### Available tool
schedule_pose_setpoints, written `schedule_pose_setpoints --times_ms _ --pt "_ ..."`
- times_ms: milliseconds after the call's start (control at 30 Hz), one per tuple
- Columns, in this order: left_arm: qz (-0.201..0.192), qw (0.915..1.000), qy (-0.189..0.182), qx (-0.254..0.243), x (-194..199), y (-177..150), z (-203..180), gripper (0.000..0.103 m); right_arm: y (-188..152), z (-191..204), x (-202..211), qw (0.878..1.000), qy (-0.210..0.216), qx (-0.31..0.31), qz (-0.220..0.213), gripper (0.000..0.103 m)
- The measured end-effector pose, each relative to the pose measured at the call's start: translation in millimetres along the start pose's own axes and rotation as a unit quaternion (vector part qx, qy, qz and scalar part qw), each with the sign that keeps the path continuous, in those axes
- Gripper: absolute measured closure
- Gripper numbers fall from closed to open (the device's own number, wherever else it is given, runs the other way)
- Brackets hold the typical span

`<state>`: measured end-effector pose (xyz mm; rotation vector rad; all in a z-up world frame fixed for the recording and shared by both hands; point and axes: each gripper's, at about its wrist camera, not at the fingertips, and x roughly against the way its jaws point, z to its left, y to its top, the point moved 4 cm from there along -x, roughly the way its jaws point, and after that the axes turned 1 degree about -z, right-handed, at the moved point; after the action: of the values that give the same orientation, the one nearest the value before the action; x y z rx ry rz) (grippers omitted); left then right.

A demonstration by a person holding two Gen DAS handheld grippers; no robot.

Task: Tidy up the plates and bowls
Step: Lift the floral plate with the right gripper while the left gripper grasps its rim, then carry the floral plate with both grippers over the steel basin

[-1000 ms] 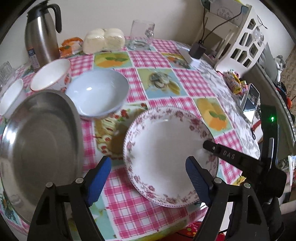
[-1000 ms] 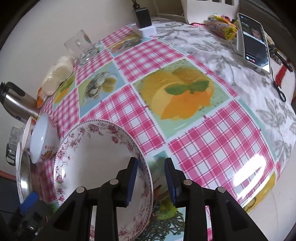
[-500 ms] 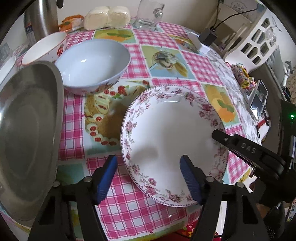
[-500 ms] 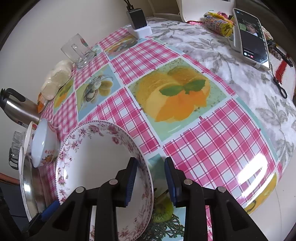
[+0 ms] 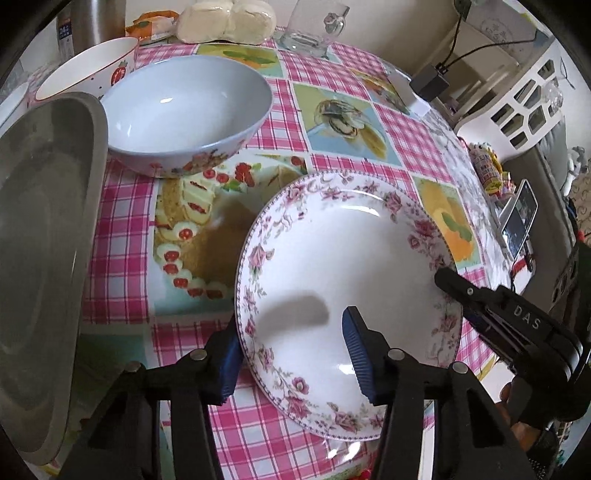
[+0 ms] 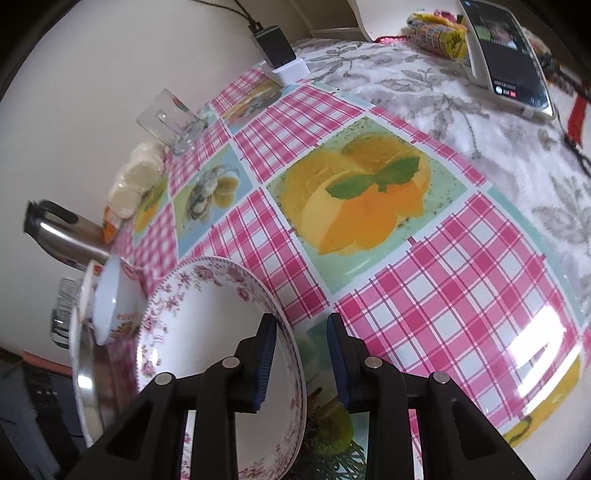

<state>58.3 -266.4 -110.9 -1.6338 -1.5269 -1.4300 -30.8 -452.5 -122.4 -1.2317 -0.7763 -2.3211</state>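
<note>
A white plate with a pink floral rim (image 5: 347, 258) is tilted up off the checked tablecloth. My right gripper (image 6: 299, 354) straddles its right rim, jaws close around it; the plate also shows in the right wrist view (image 6: 207, 332). My left gripper (image 5: 291, 354) is open, its jaws on either side of the plate's near-left rim, one finger over the plate, one outside. A light blue bowl (image 5: 184, 110) stands behind, a white strawberry bowl (image 5: 85, 66) beyond it, and a steel plate (image 5: 40, 240) lies at the left.
A glass mug (image 5: 314, 29), wrapped buns (image 5: 225, 18) and a steel kettle (image 6: 62, 232) stand at the table's back. A charger block (image 6: 284, 62) and a phone (image 6: 506, 51) lie to the right. The table's near edge is just below the plate.
My left gripper has moved forward and right so its jaws now straddle the floral plate's rim. The plate has tilted up more in my right gripper.
</note>
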Motion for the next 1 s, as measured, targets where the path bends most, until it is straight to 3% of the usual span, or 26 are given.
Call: schedule_pose_setpoints --times_ms 200,300,367,433,1000 --pt "-0.009 0.9998 -0.009 0.016 -1 4 3 0.050 -1 -5 -3 0.999 0.045 -0.013 0.006 0.085" --pt "-0.013 0.9998 0.005 0.015 0 4 7 0.065 -2 -5 -7 0.998 0.056 -0.014 0.006 0.088" --pt "-0.018 0.9995 0.017 0.020 0 5 14 0.081 -2 -4 -7 0.999 0.052 -0.010 0.004 0.089" --pt "-0.020 0.9992 0.012 0.033 1 7 20 0.085 -2 -2 -6 0.999 0.046 -0.001 0.001 0.089" --pt "-0.044 0.9985 0.030 0.011 13 16 13 0.087 3 15 6 0.998 0.033 0.043 -0.027 0.090"
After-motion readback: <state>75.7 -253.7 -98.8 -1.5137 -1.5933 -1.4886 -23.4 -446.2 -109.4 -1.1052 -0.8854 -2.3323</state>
